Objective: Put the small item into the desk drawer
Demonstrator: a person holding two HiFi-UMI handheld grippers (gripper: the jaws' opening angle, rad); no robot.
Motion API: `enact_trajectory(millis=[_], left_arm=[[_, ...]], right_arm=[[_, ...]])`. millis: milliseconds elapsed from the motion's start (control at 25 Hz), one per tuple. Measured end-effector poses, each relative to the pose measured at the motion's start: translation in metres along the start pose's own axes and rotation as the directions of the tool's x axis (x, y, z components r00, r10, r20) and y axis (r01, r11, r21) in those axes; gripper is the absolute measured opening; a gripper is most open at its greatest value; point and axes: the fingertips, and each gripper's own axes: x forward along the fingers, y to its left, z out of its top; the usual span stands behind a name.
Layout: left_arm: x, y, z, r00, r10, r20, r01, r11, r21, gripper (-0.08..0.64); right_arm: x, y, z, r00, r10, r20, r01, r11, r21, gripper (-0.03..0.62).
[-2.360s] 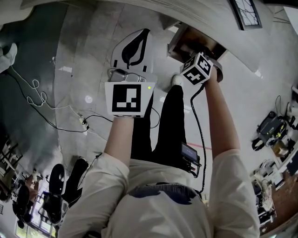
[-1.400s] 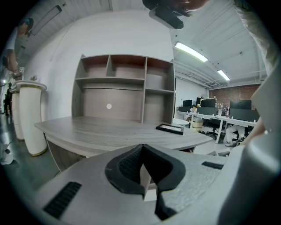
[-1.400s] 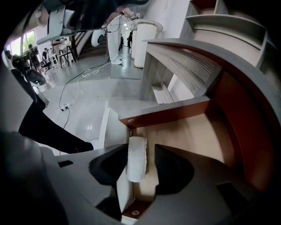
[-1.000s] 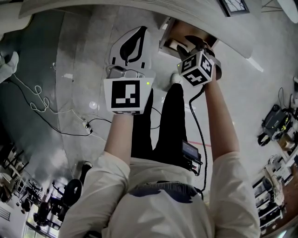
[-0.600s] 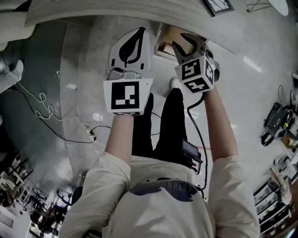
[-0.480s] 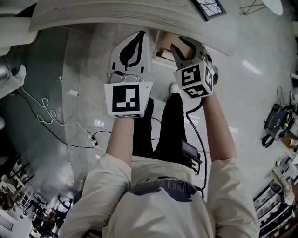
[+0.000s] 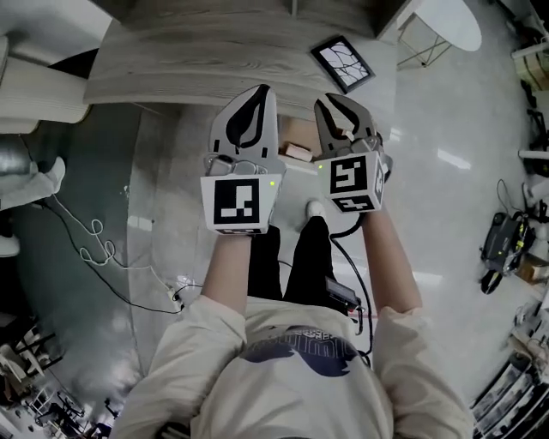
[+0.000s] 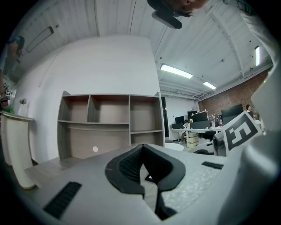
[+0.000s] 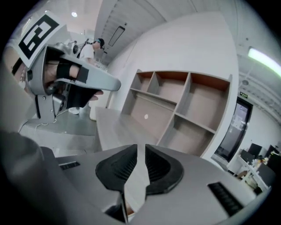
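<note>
In the head view both grippers are held side by side in front of the wooden desk [image 7: 197, 60]. Between them, under the desk's front edge, the open drawer [image 7: 294, 135] shows brown, with a small pale item [image 7: 298, 153] lying in it. My left gripper [image 7: 261, 88] is shut, its tips touching with nothing between them [image 8: 141, 147]. My right gripper [image 7: 326, 101] has just been closing; a narrow gap remains between its pads [image 9: 139, 147] and nothing is in it. Both point over the desktop towards the shelf unit [image 8: 109, 125].
A framed picture [image 7: 343, 62] lies on the desk's right part. A white round table [image 7: 448, 21] stands beyond the desk's right end. Cables [image 7: 94, 249] trail over the floor at the left. A white post [image 8: 15, 151] stands at the desk's left.
Both grippers have risen from drawer height to desktop height. The right gripper has left the drawer and its jaws have narrowed. The desktop has come into the head view.
</note>
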Motion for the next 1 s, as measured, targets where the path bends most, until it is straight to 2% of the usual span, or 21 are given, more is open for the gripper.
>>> enact_trajectory(millis=[200, 400, 600, 760, 1000], left_arm=[[0.004, 0.0, 0.044, 0.998, 0.003, 0.056, -0.004, 1.0, 0.006, 0.008], [0.007, 0.002, 0.098, 0.992, 0.019, 0.125, -0.023, 0.999, 0.026, 0.009], [-0.002, 0.0, 0.149, 0.98, 0.034, 0.195, -0.039, 0.999, 0.022, 0.008], [-0.013, 0.0, 0.187, 0.971, 0.039, 0.237, -0.052, 0.997, 0.049, 0.009], [-0.027, 0.009, 0.215, 0.964, 0.079, 0.253, -0.098, 0.993, 0.066, 0.009]], right_arm=[[-0.022, -0.034, 0.045, 0.994, -0.078, 0.077, 0.07, 0.993, 0.095, 0.041], [-0.05, -0.071, 0.087, 0.979, -0.138, 0.15, 0.105, 0.971, 0.213, 0.032], [-0.088, -0.099, 0.13, 0.952, -0.201, 0.232, 0.133, 0.952, 0.277, 0.021], [-0.114, -0.117, 0.152, 0.931, -0.237, 0.279, 0.131, 0.927, 0.35, 0.015], [-0.137, -0.136, 0.169, 0.91, -0.275, 0.309, 0.151, 0.916, 0.371, 0.005]])
